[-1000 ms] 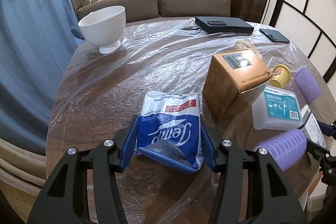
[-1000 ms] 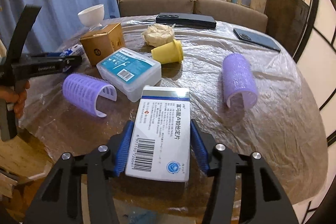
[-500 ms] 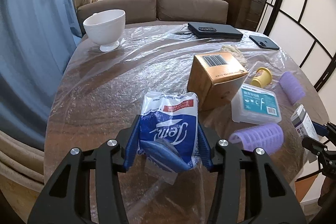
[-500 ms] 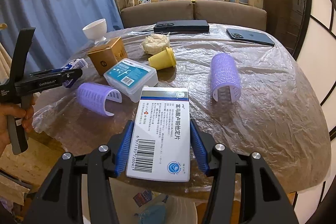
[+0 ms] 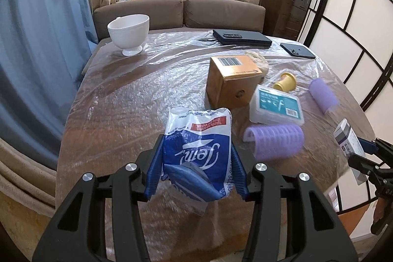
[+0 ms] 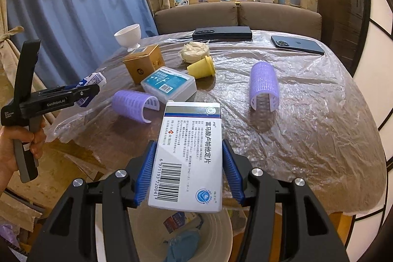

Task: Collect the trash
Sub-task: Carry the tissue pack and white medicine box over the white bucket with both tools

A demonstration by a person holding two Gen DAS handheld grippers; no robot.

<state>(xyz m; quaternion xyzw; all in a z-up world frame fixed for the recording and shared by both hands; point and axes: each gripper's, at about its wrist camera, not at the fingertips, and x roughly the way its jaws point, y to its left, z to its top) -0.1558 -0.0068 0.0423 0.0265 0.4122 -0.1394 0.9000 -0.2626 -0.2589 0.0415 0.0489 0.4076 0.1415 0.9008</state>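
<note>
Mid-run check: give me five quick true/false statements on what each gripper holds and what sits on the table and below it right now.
1. The left gripper is shut on a blue and white tissue pack. True.
2. The right gripper is empty. False: it is shut on a white medicine box with a barcode.
3. A bin with trash in it shows below the medicine box. True.
4. The white footed bowl lies tipped on its side. False: it stands upright on the plastic-covered table.
5. Only one purple hair roller is on the table. False: there are two, one near the floss pick box and one further to the right.
</note>
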